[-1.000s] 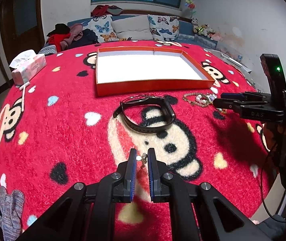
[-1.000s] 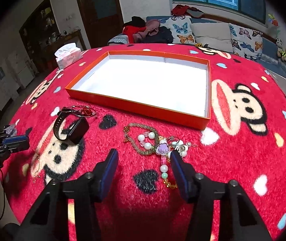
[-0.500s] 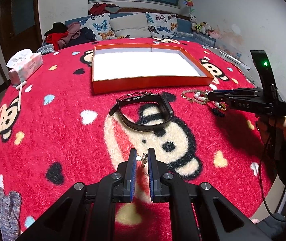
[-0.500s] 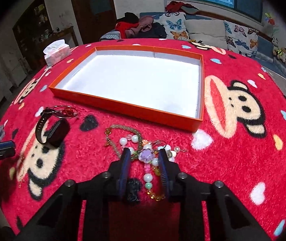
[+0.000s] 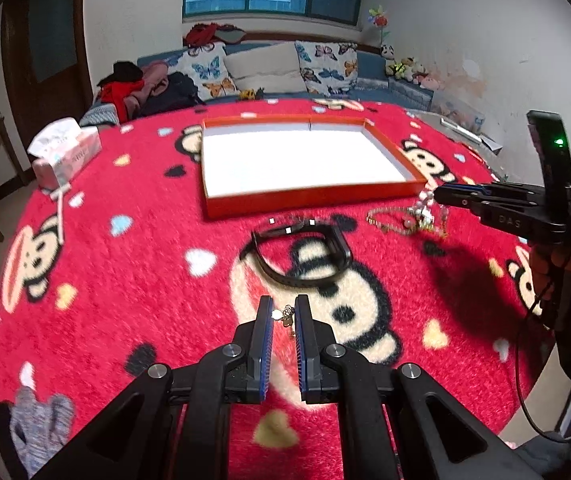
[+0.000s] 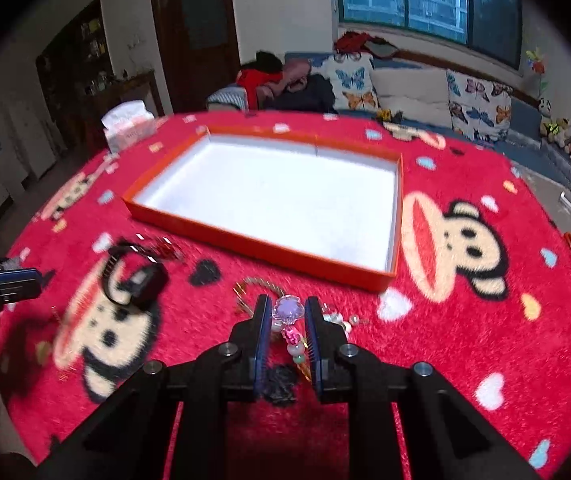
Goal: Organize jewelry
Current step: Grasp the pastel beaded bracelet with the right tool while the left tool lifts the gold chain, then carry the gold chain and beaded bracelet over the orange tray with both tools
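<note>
Left wrist view: left gripper (image 5: 284,313) pinches a small charm chain (image 5: 285,314) over the red monkey-print cloth (image 5: 125,280); a black wristband (image 5: 305,252) lies beyond, near the orange tray (image 5: 309,200).

Right wrist view: right gripper (image 6: 288,312), jaws just closing, clamps a purple-beaded bracelet (image 6: 288,312) near the tray's (image 6: 269,250) near wall.

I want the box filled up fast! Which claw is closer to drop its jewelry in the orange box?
Probably the right claw. It pinches the beaded bracelet just short of the orange box. The left claw grips a small charm chain farther back, with the black wristband between.
</note>
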The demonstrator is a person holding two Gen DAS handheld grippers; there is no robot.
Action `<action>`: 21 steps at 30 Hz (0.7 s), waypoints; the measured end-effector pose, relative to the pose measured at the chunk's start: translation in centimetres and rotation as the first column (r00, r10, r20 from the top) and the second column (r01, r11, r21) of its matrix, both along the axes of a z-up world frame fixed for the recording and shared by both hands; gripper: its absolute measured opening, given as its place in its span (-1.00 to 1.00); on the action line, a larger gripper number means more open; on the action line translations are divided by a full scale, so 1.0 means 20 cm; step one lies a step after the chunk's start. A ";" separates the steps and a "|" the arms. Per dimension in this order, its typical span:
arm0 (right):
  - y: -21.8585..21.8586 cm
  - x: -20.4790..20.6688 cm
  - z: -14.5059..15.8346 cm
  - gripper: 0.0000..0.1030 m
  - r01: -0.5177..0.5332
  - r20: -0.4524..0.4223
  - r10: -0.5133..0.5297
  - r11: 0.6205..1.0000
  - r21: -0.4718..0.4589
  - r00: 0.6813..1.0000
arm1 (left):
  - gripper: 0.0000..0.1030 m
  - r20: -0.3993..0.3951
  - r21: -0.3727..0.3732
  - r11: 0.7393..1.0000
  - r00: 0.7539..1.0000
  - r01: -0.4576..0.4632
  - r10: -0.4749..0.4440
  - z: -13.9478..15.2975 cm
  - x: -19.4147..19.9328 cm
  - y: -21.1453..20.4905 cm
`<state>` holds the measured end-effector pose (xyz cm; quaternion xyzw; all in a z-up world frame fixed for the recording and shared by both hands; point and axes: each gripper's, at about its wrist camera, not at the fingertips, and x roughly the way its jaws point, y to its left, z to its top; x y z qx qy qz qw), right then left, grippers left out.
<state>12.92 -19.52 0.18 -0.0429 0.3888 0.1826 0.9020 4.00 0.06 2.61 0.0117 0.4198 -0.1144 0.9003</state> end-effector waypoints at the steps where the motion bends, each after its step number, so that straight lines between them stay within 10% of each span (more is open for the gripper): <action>1: 0.00 -0.01 0.04 -0.63 -0.003 0.018 0.002 1.000 0.010 1.000 | -0.80 0.012 0.001 1.000 1.000 0.001 -0.001 0.03 0.00 0.00; 21: -0.05 0.01 0.46 -0.62 -0.034 0.186 0.015 0.995 0.096 0.982 | -0.79 0.247 0.056 0.998 0.969 0.006 -0.020 0.70 0.22 0.02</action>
